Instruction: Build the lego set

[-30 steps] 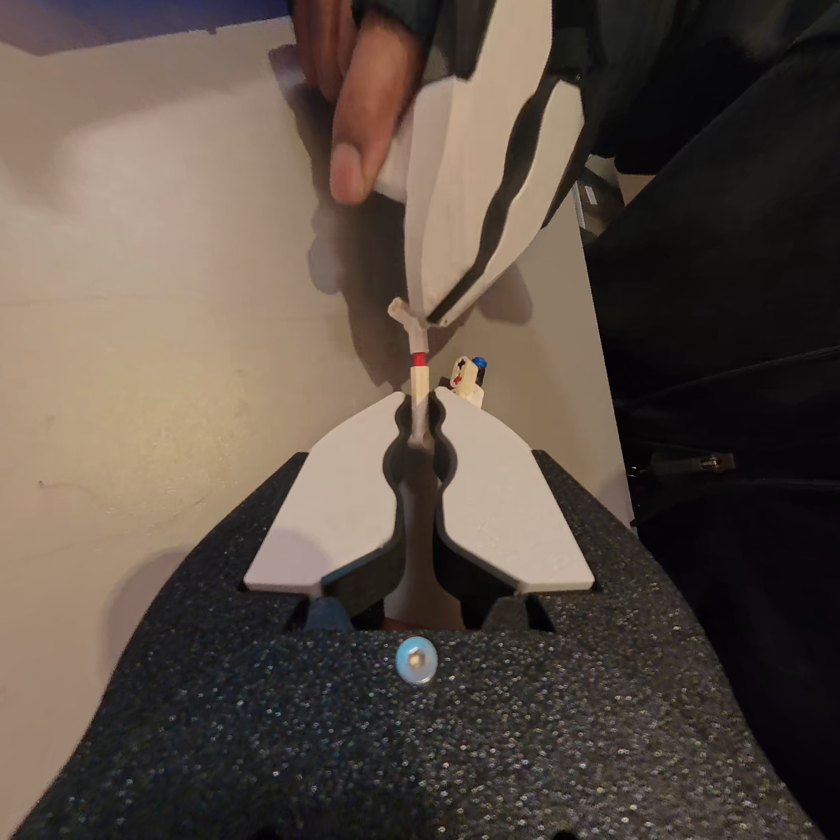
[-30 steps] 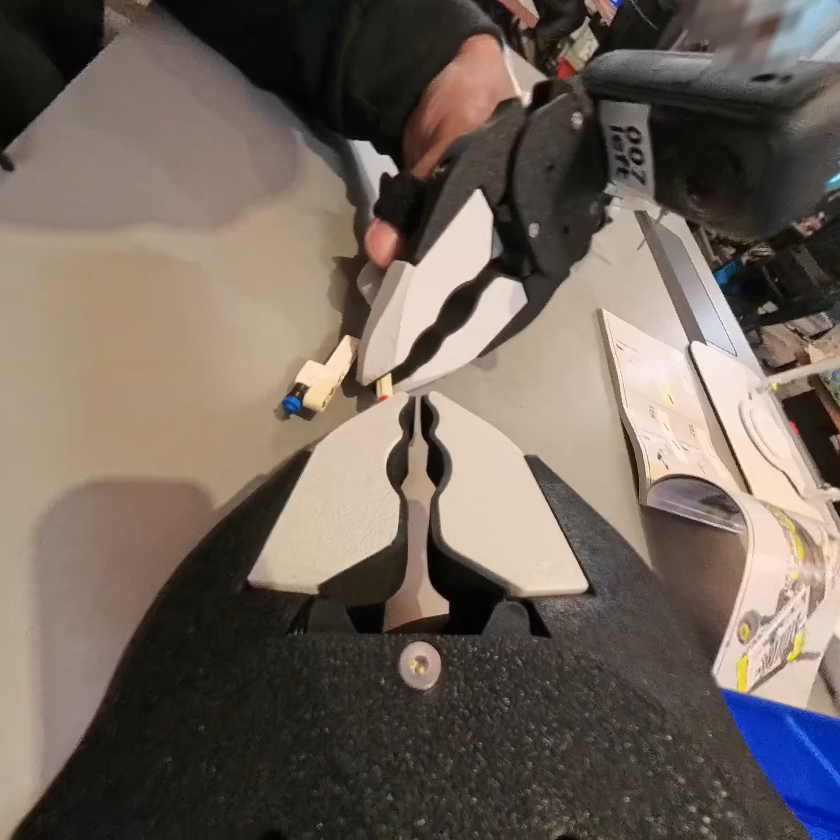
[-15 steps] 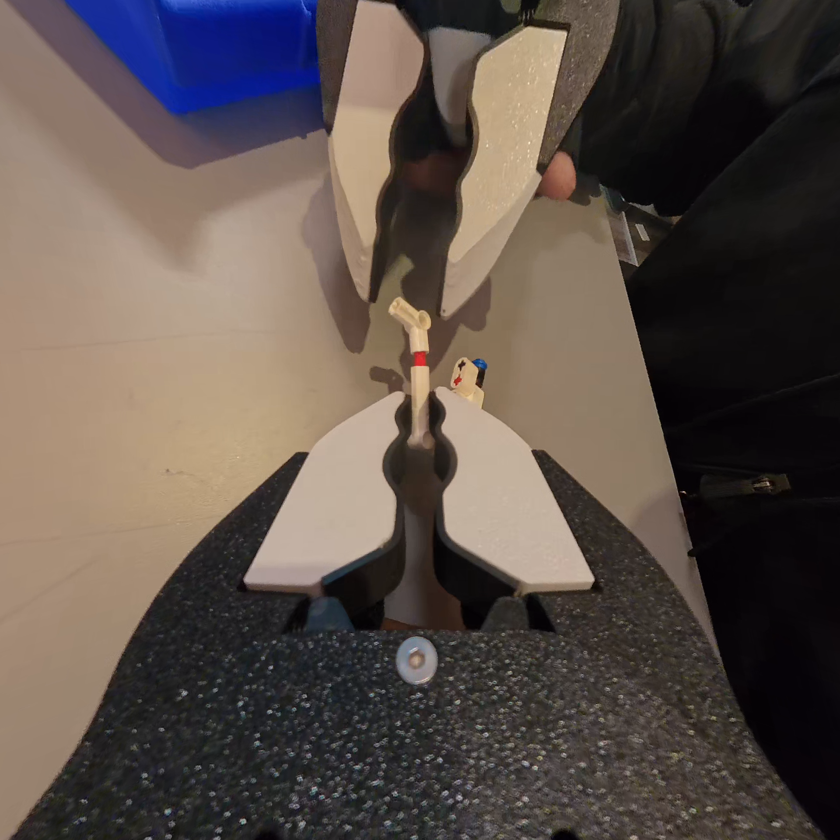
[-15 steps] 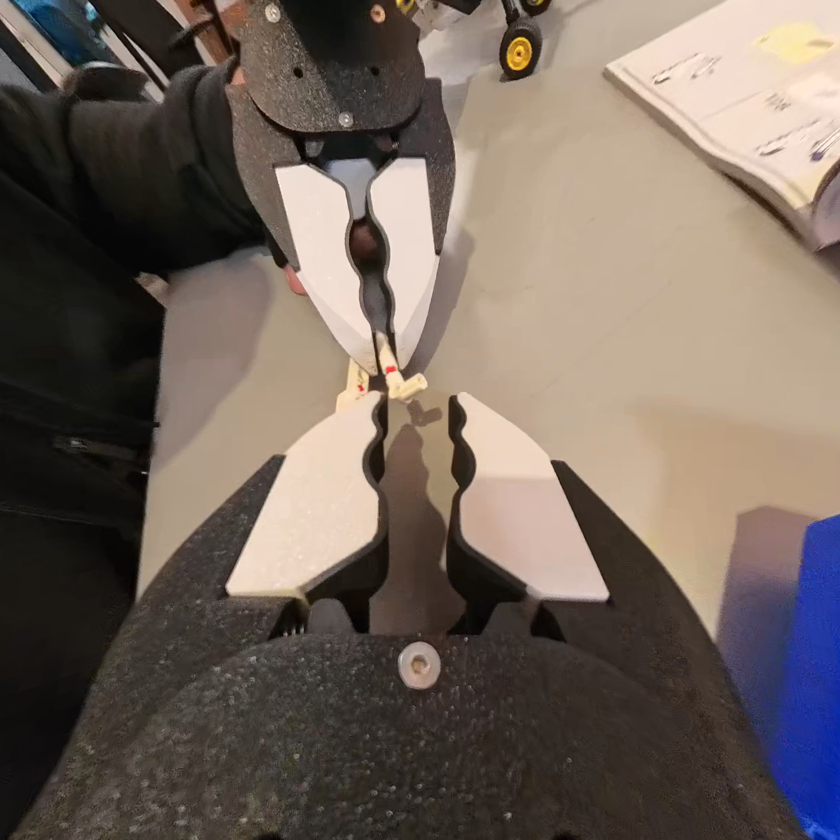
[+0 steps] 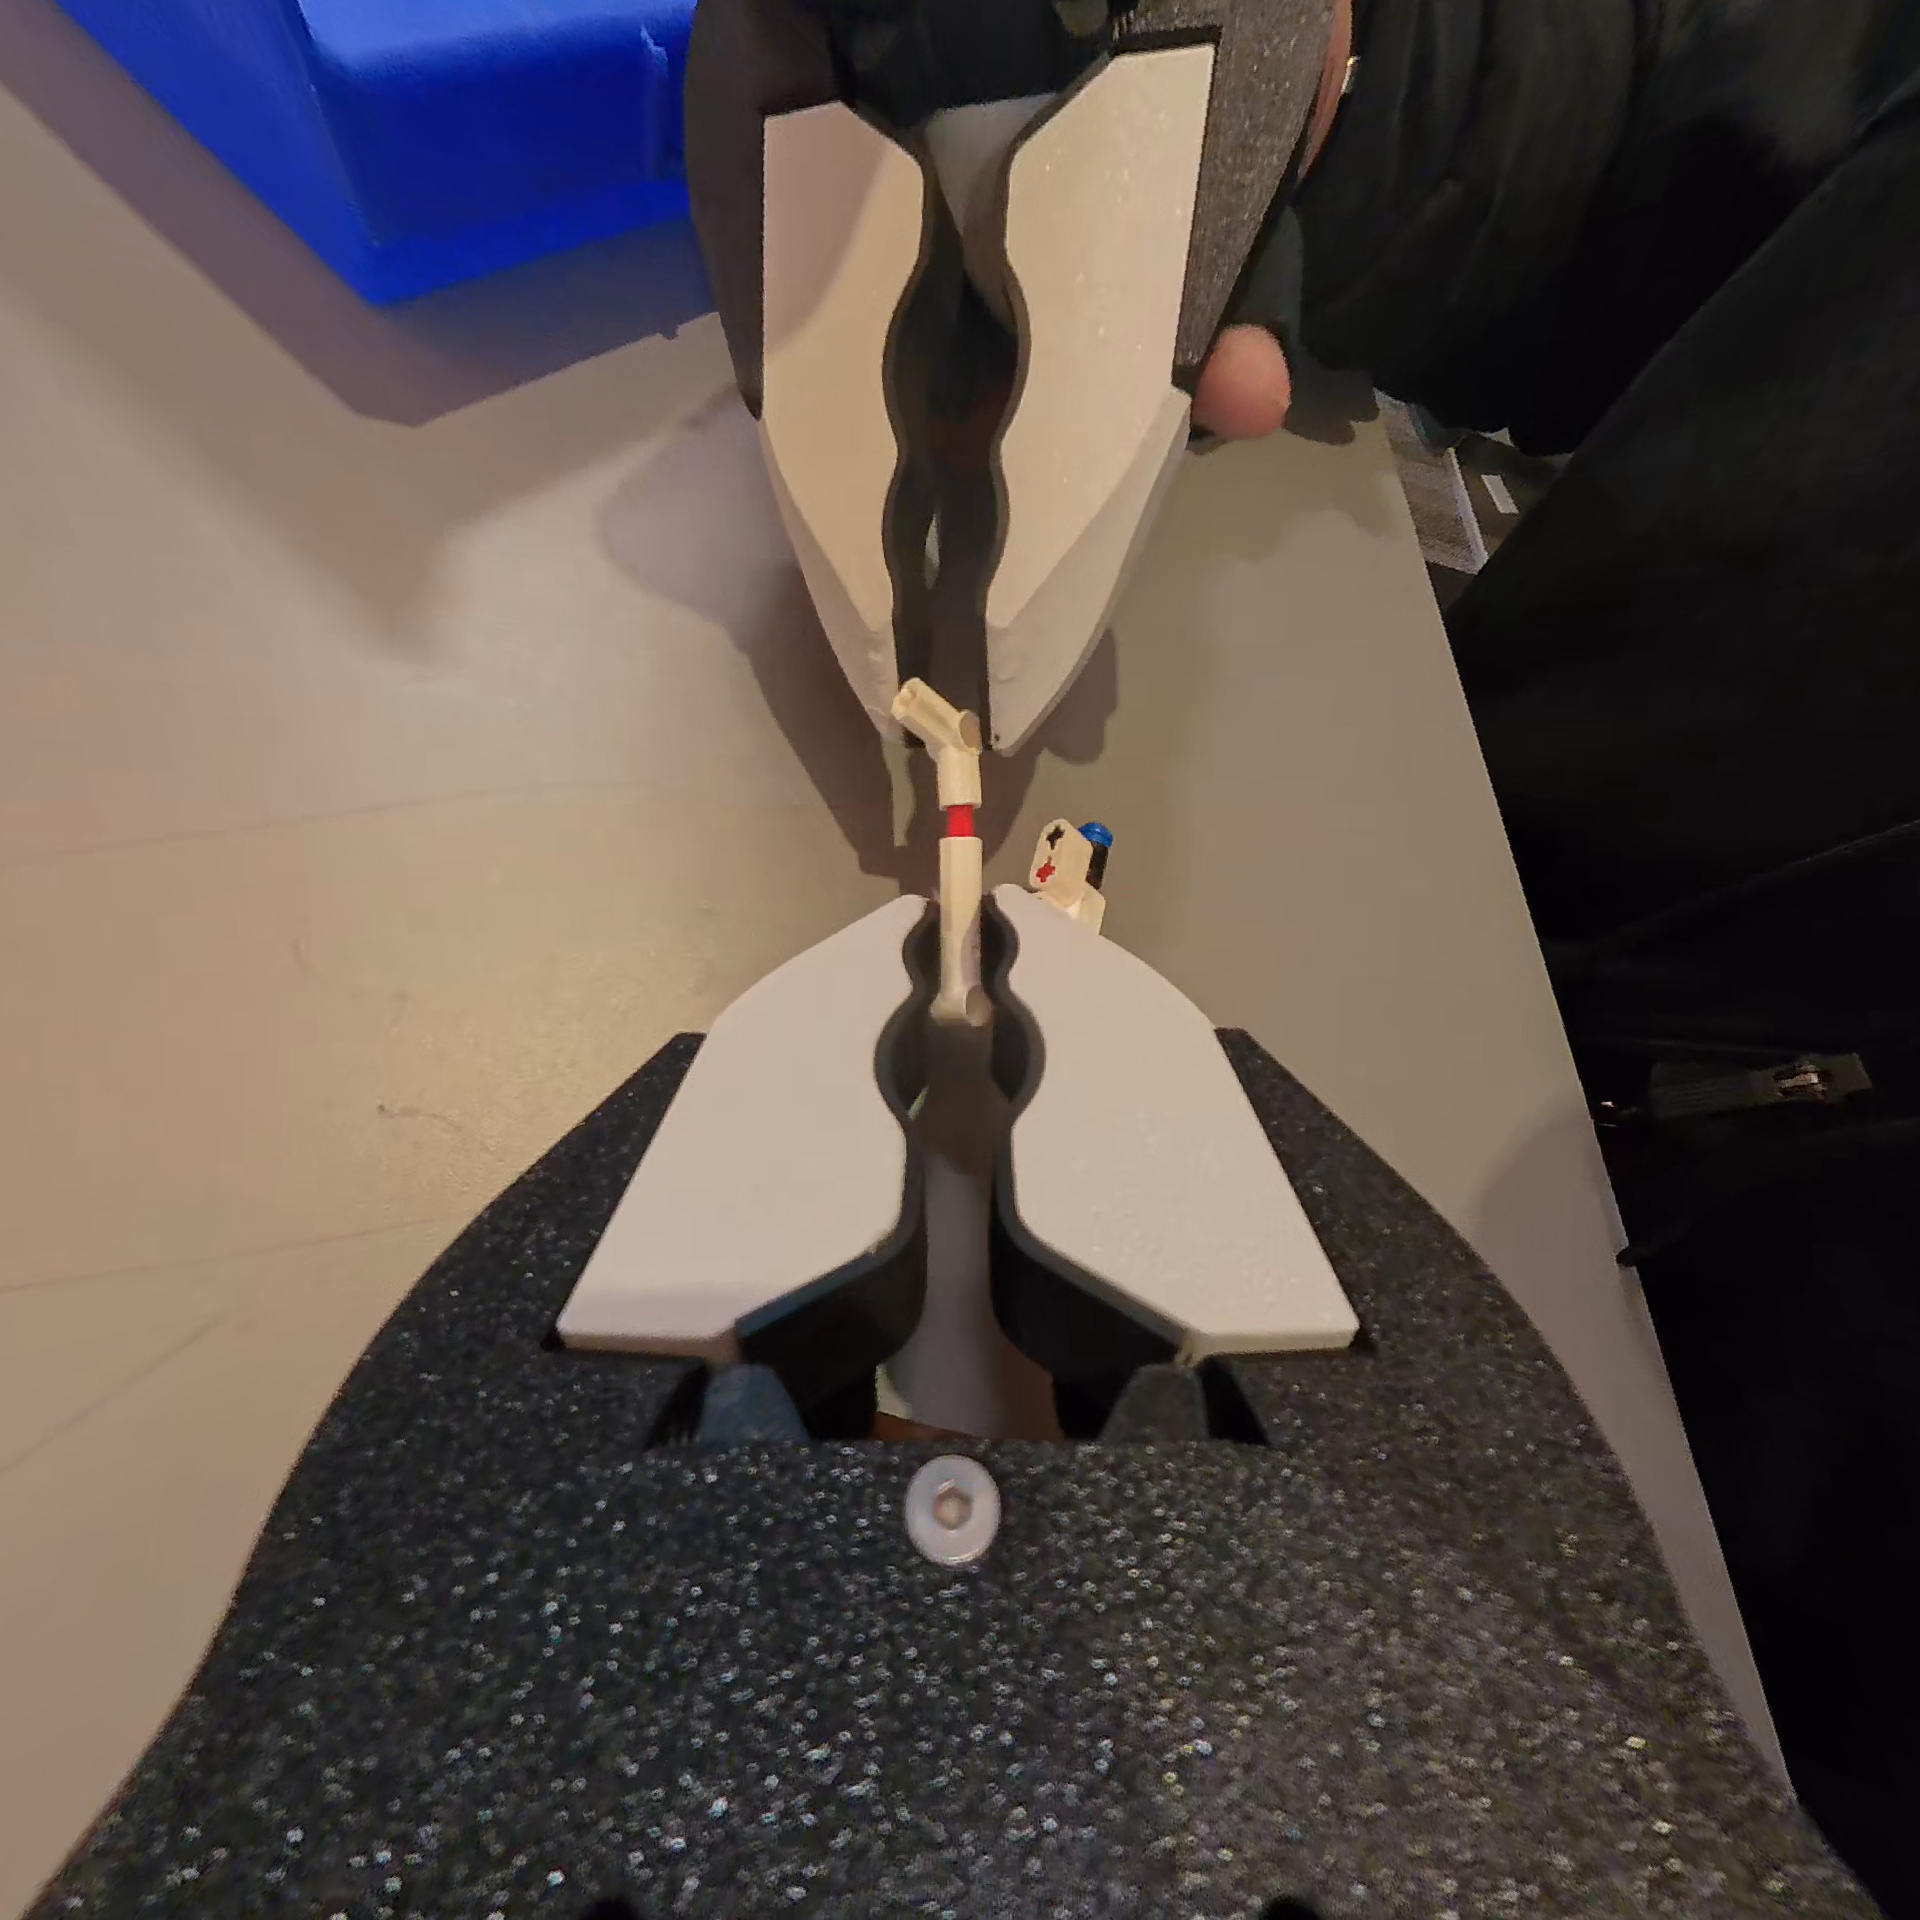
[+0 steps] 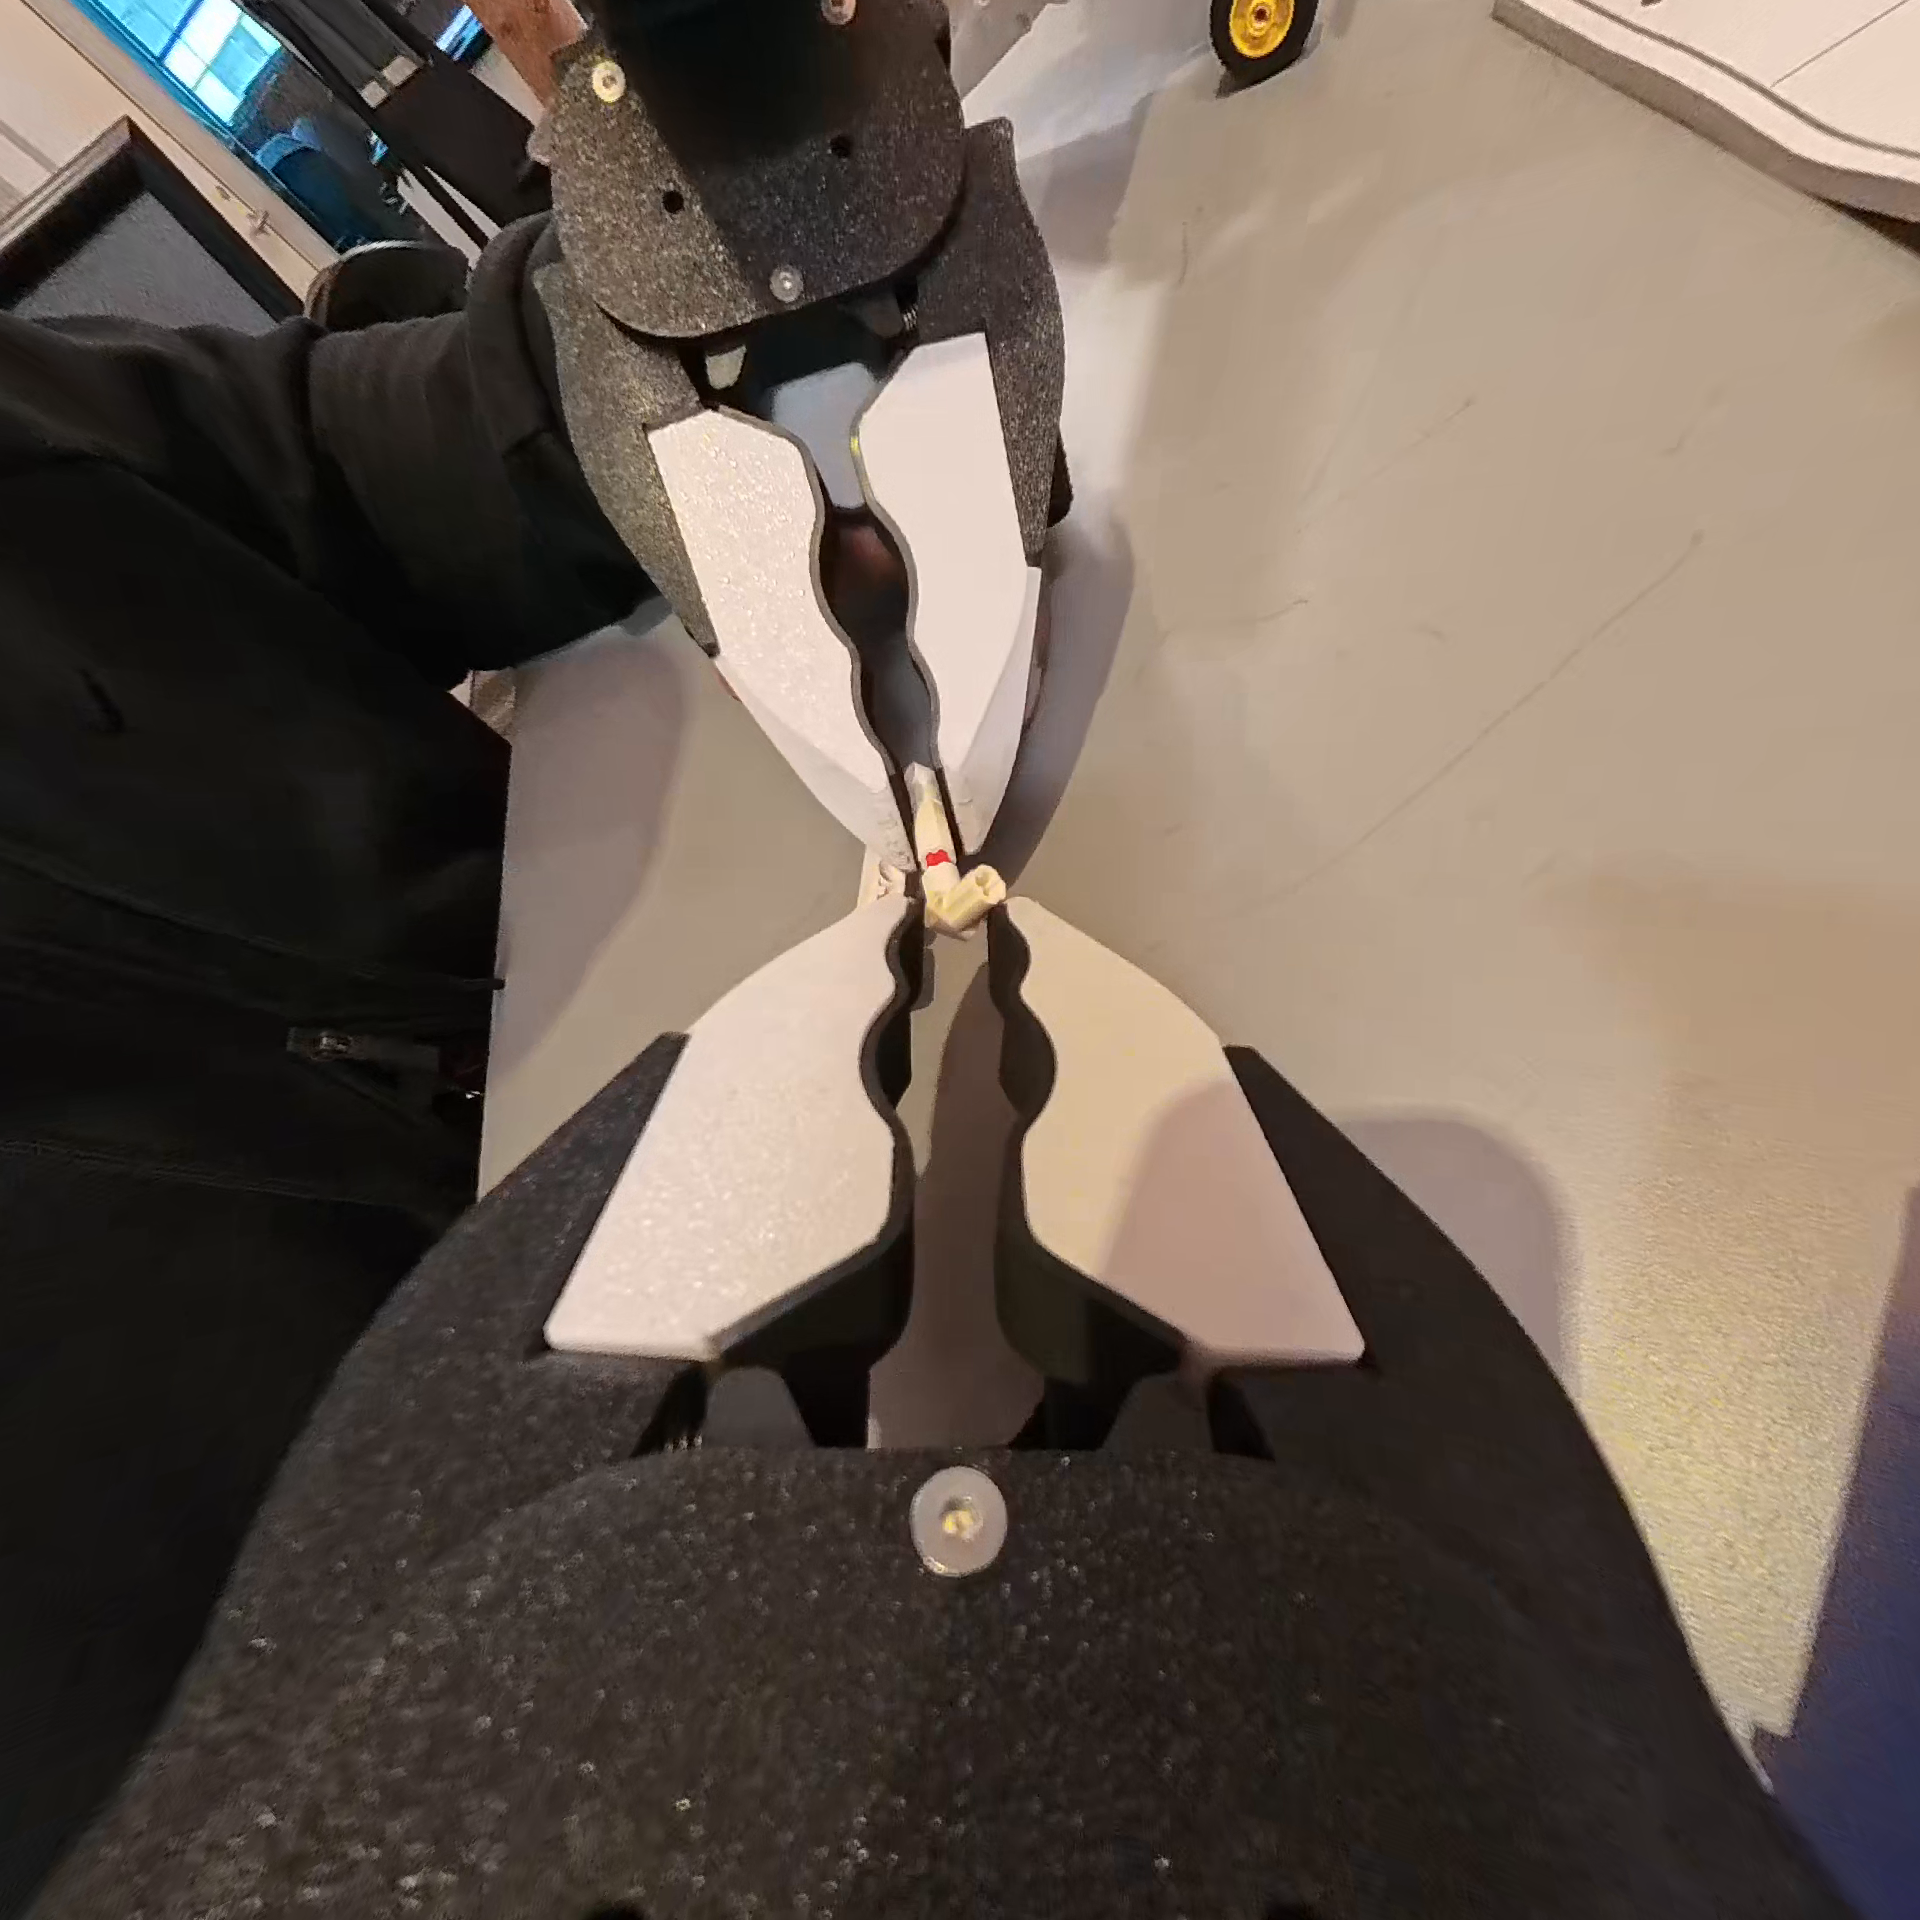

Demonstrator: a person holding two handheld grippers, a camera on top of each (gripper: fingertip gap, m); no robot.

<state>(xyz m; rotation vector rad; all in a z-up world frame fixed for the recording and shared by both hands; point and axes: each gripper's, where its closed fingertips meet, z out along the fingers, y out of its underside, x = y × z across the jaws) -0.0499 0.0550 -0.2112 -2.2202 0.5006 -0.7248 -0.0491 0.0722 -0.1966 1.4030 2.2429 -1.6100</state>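
Beige table [image 5: 312, 935], left tongs [image 5: 961, 914] clamp white rod [image 5: 958, 883], base hidden

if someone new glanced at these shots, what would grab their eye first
First, the two grippers nose to nose over the pale table: the left gripper clamps a thin white rod assembly with a red band, and the right gripper has its fingertips around the angled connector at the far end. Next, a small white piece with a blue cap lies beside them, and a blue bin sits beyond.
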